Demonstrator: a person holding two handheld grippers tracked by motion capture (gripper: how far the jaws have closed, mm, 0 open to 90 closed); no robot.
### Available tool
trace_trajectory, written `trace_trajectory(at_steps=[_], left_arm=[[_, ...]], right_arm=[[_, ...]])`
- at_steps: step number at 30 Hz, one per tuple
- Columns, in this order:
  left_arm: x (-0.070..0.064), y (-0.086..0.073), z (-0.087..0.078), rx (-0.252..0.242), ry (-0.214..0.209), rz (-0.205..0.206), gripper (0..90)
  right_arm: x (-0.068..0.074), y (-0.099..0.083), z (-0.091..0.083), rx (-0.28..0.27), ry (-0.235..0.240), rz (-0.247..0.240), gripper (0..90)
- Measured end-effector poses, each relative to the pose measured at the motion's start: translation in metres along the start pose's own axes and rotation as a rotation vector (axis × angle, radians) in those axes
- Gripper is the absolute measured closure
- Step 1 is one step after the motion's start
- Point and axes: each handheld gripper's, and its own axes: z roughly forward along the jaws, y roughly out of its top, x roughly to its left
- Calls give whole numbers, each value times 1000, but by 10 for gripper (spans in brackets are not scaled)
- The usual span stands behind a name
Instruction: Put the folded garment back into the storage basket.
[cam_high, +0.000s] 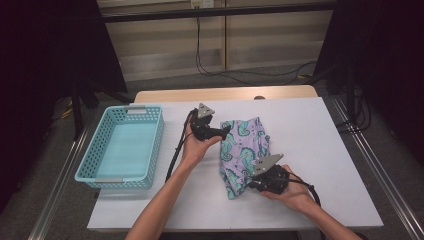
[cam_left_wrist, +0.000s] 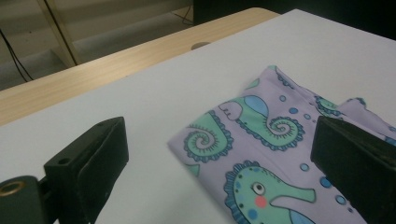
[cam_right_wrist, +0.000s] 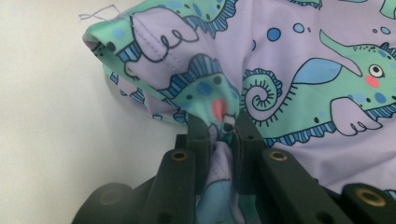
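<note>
Since the soft purple seahorse-print cloth (cam_right_wrist: 299, 70) is thin and floppy, the right gripper (cam_right_wrist: 223, 126) pinches a fold tight between its jaws, while the left gripper (cam_left_wrist: 219, 158) is wide apart around a corner

White table (cam_high: 320, 150), wooden edge at the far side. Light blue basket (cam_high: 100, 152) sits at the left end, nothing in it. Folded lilac cloth with teal seahorse print (cam_high: 245, 145) lies mid-table. Left gripper (cam_high: 226, 131), held in the left hand (cam_high: 196, 147), points right, its tips at the cloth's upper left corner. Right gripper (cam_high: 251, 184), in the right hand (cam_high: 292, 192), is at the cloth's near edge, fabric bunched there. Jaw states too small to tell. Black cables trail from both grippers.
</note>
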Motion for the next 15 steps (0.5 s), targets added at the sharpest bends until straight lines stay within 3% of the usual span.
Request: trace_trajectory(at_steps=[2,4,6,7,8,9,10,11,12,13,14,15], left_arm=[[2,3,5,3,4,-9,64],[7,4,12,42,19,16,88],[9,6,17,61,24,12,92],[9,6,17,61,24,12,92],[8,7,24,40,16,-31,97],[8,7,24,40,16,-31,99],[11,9,27,60,18,-3,100],[10,9,30,43,19,-37,105],[11,10,32,51,24,-38,113],[14,11,33,71,30,-12,120],[13,10,35,51,41,-41,127],[15,11,37,64,47,-32,132]], right_arm=[[0,0,0,-2,3,2,812],[0,0,0,-3,3,2,812],[0,0,0,-3,1,1,812],[0,0,0,-2,1,0,812],[-1,0,0,-5,4,1,812],[-1,0,0,-6,3,1,812],[-1,0,0,-6,4,1,812],[-1,0,0,-5,3,2,811],[-1,0,0,-4,5,5,811],[-1,0,0,-5,5,4,811],[-1,-1,0,-5,6,6,812],[-1,-1,1,-11,9,7,811]])
